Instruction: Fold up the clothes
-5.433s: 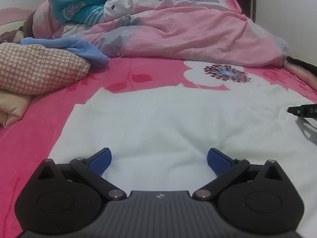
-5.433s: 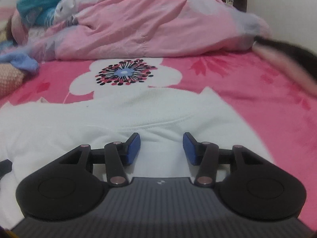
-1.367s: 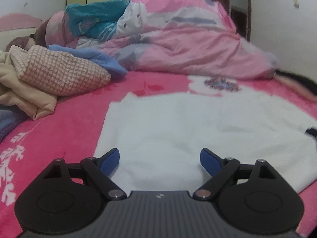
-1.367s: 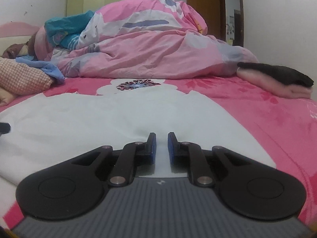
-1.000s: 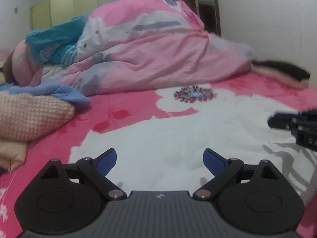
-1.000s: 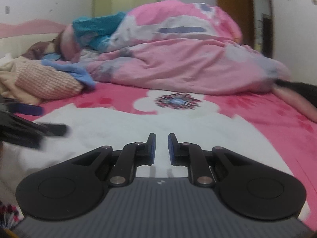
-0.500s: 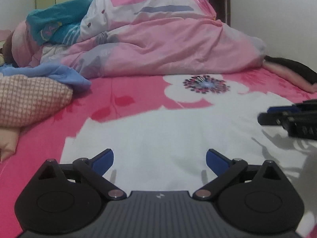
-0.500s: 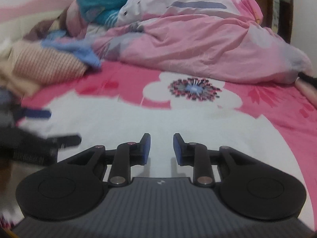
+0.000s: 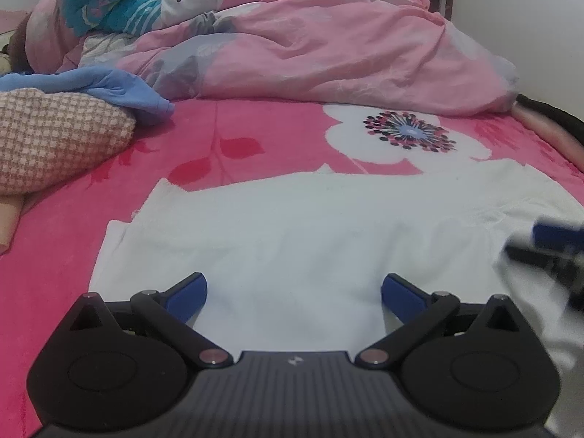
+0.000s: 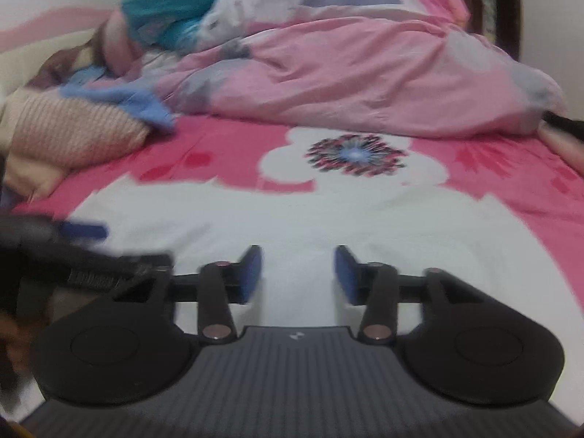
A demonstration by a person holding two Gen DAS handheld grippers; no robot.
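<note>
White garment (image 9: 292, 241): spread flat on pink floral bedsheet (image 9: 226, 135), filling the near half of both wrist views; left edge folded in a narrow step, far edge running just short of the sheet's large white flower print (image 9: 405, 135). Left gripper (image 9: 294, 292): over the near part of the garment, blue fingertips (image 9: 186, 292) spread as wide as they go, jaws having just eased open a little further, only flat white cloth seen between them, nothing gripped. Right gripper (image 10: 297, 273): over the same garment nearer its right side, jaws about half apart and just opened from nearly closed, blue pads (image 10: 252, 273) clear of any fold, nothing pinched. Each gripper visible in the other's view as a blurred black-and-blue shape at the frame edge, close above the cloth. Rumpled pink duvet (image 9: 328, 47): heaped across the far end of the bed. Teal patterned cloth (image 9: 109, 0): on top of the heap at far left. Blue garment (image 9: 120, 91): draped over the checked pillow (image 9: 54, 138) at left, well apart from the white garment. Dark item (image 9: 547, 113) at far right edge, by the wall: too small to identify.
</note>
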